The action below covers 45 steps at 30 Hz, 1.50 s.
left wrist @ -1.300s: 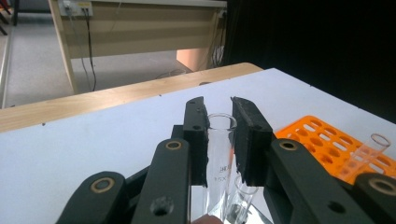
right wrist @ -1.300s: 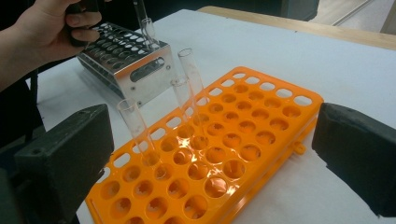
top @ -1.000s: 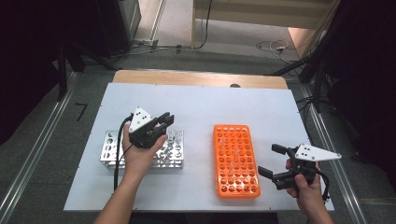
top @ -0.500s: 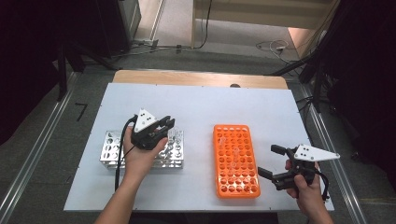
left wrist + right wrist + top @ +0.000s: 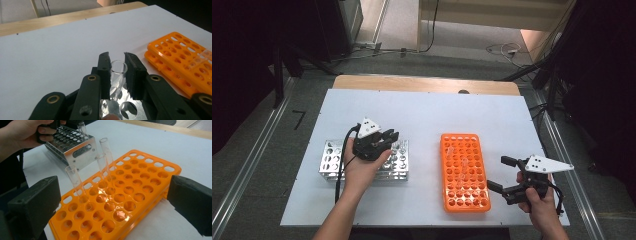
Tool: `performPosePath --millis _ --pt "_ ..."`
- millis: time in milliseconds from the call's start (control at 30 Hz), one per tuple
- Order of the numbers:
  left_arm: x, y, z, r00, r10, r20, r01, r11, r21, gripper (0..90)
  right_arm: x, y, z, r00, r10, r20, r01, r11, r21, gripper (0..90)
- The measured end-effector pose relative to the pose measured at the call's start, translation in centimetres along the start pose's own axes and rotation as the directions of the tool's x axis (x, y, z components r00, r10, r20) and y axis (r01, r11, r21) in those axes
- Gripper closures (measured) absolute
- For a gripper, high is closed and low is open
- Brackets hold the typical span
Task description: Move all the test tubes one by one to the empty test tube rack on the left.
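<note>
Left gripper (image 5: 388, 136) is sitting in the left hand (image 5: 362, 167), forearm coming in from the bottom edge, jaws pointing forward and right, pinching tight with a narrow gap between the pads. Right gripper (image 5: 502, 174) is resting low in the right hand (image 5: 539, 205), jaws gaping wide, pointing left.

Bare white table (image 5: 422, 117) lies open behind both racks and between the metal rack (image 5: 397, 167) and orange rack (image 5: 464, 172); three upright tubes (image 5: 104, 161) obstruct passage above the orange rack
</note>
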<state>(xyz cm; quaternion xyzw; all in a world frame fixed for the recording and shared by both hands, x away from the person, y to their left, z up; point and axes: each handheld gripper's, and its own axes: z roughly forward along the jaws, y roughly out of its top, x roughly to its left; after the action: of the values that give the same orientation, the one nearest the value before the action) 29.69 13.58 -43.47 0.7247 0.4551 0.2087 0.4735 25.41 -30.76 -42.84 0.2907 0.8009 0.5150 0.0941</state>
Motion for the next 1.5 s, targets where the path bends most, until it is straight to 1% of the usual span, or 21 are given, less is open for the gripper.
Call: performPosePath --millis 67,200,267,433,500,533,567,633,667,733,800,867,933,1000,1100,1200,1267,1333,1400,1500 --pt "0.0 0.0 0.0 1.0 -0.004 -0.001 0.004 1.0 0.003 73.5 0.0 0.0 0.0 1.0 -0.003 -0.001 0.003 1.0 0.001 0.0" --pt "0.1 0.1 0.1 0.9998 -0.011 0.016 0.011 0.9997 0.022 72.8 0.0 0.0 0.1 1.0 -0.002 -0.005 0.002 1.0 0.001 0.0" --pt "0.2 0.1 0.1 0.9997 -0.015 0.018 0.014 0.9995 0.028 71.6 0.0 0.0 0.1 1.0 -0.002 -0.006 0.002 1.0 0.002 0.0" --pt "0.5 0.2 -0.1 0.9992 -0.041 0.0 0.041 0.9987 0.03 66.3 0.0 0.0 0.2 1.0 -0.001 -0.006 0.001 1.0 0.001 0.0" --pt "0.6 0.2 -0.3 0.9988 -0.047 -0.011 0.047 0.9986 0.025 62.8 0.1 0.0 0.1 1.0 -0.001 -0.003 0.001 1.0 -0.004 0.0" --pt "0.6 0.2 -0.4 0.9983 -0.056 -0.014 0.056 0.9982 0.021 59.6 0.0 0.0 0.1 1.0 -0.001 -0.001 0.001 1.0 -0.006 0.0" --pt "0.7 0.2 -0.6 0.9979 -0.065 -0.005 0.065 0.9978 0.015 56.8 0.0 0.0 0.1 1.0 -0.001 0.0 0.001 1.0 -0.008 0.0" --pt "0.8 0.3 -0.9 0.9968 -0.079 -0.009 0.079 0.9968 0.011 51.2 0.0 0.0 0.0 1.0 0.002 0.0 -0.002 1.0 -0.012 0.0" --pt "0.9 0.3 -1.0 0.9967 -0.081 -0.008 0.081 0.9967 0.008 47.0 0.0 0.0 0.0 1.0 0.002 0.0 -0.002 1.0 -0.013 0.0" --pt "1.0 0.2 -1.5 0.9964 -0.084 0.014 0.084 0.9965 -0.007 44.9 0.0 0.0 0.1 1.0 0.002 0.0 -0.002 1.0 -0.013 0.0" --pt "1.0 0.0 -1.9 0.9971 -0.075 0.011 0.076 0.997 -0.015 39.3 0.0 0.0 0.1 1.0 0.001 0.0 -0.001 1.0 -0.012 0.0" --pt "0.9 -0.2 -2.4 0.9972 -0.072 0.022 0.072 0.9971 -0.026 31.1 0.1 0.0 0.1 1.0 0.002 -0.002 -0.002 1.0 -0.011 0.0" --pt "0.8 -0.3 -3.0 0.9974 -0.063 0.034 0.064 0.9971 -0.04 25.5 0.1 0.0 0.2 1.0 -0.001 -0.001 0.001 1.0 -0.01 0.0" --pt "0.6 -0.4 -3.6 0.997 -0.061 0.048 0.063 0.9966 -0.054 22.0 0.2 0.0 0.3 1.0 -0.005 -0.005 0.005 1.0 -0.008 0.0" --pt "0.1 -0.6 -4.1 0.9965 -0.047 0.069 0.052 0.9966 -0.064 14.3 0.3 0.0 0.5 0.9999 -0.007 -0.015 0.007 1.0 -0.002 0.0" --pt "-0.6 -0.8 -4.4 0.994 -0.03 0.105 0.038 0.9968 -0.07 9.4 0.6 0.0 0.8 0.9996 -0.013 -0.026 0.013 1.0 0.006 0.0" --pt "-1.1 -0.8 -4.5 0.9901 -0.024 0.138 0.034 0.9965 -0.076 7.4 0.7 0.0 1.1 0.9994 -0.016 -0.03 0.017 1.0 0.01 0.0" --pt "-1.6 -0.8 -4.5 0.9863 -0.011 0.165 0.025 0.9965 -0.08 4.3 0.8 0.0 1.3 0.9995 -0.017 -0.025 0.018 1.0 0.012 3.0" --pt "-2.1 -0.8 -4.4 0.9825 0.004 0.186 0.012 0.9966 -0.081 1.7 1.0 -0.1 1.6 0.9992 -0.016 -0.036 0.017 1.0 0.015 3.3" --pt "-2.9 -0.8 -4.2 0.9738 0.022 0.226 -0.002 0.9961 -0.088 0.0 1.3 -0.1 2.0 0.998 -0.021 -0.059 0.022 0.999 0.024 4.7"
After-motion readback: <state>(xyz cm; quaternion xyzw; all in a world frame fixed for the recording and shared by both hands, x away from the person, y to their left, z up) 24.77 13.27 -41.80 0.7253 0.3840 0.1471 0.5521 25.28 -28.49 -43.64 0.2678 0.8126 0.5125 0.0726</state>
